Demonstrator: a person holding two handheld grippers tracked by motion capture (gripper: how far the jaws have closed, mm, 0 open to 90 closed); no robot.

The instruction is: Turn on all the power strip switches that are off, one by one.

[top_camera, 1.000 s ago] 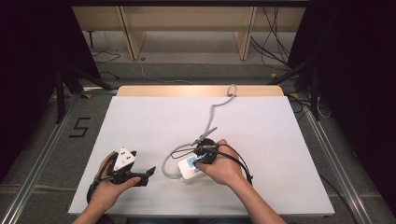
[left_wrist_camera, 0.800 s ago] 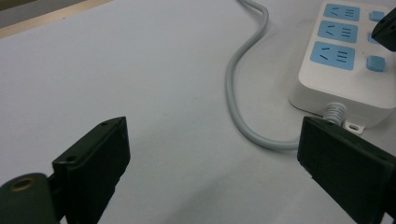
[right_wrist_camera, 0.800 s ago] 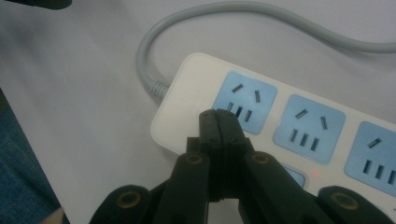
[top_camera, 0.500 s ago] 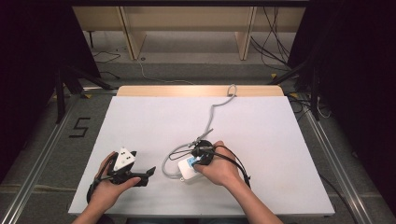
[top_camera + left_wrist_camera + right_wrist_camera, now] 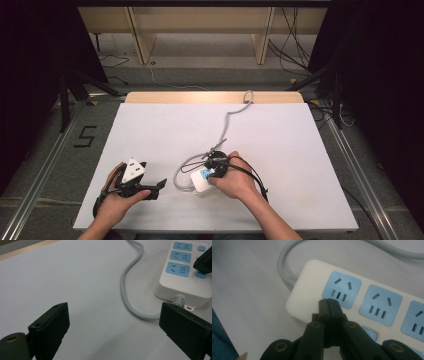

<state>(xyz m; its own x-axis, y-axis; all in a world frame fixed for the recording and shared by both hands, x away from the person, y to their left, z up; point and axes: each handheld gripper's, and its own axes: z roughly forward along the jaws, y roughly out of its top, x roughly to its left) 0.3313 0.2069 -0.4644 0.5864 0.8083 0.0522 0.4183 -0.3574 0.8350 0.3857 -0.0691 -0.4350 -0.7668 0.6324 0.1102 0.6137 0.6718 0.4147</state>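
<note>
Power strip (image 5: 201, 181): white, three blue socket faces, lying flat on the white table (image 5: 150, 130), near the front edge, a little right of the middle.
Strip in the right gripper view (image 5: 352, 302): directly under the jaws, end socket just beyond the tips, a small blue switch beside them, a tiny red light on the casing next to it.
Strip in the left gripper view (image 5: 183, 275): ahead and to the right, cable end facing that gripper.
Cable (image 5: 227, 125): grey, out of the strip's end, looped beside it, then away across the table to the far edge.
Right gripper (image 5: 328, 302): jaws pressed together with nothing between them, tips at the strip's top face by the end socket; actual contact not clear.
Right gripper, high view (image 5: 216, 164): over the strip, held in the right hand (image 5: 237, 177).
Left gripper (image 5: 113, 320): jaws spread wide, bare table between them, low over the table.
Left gripper, high view (image 5: 150, 186): left of the strip, apart from it, pointed toward it.
</note>
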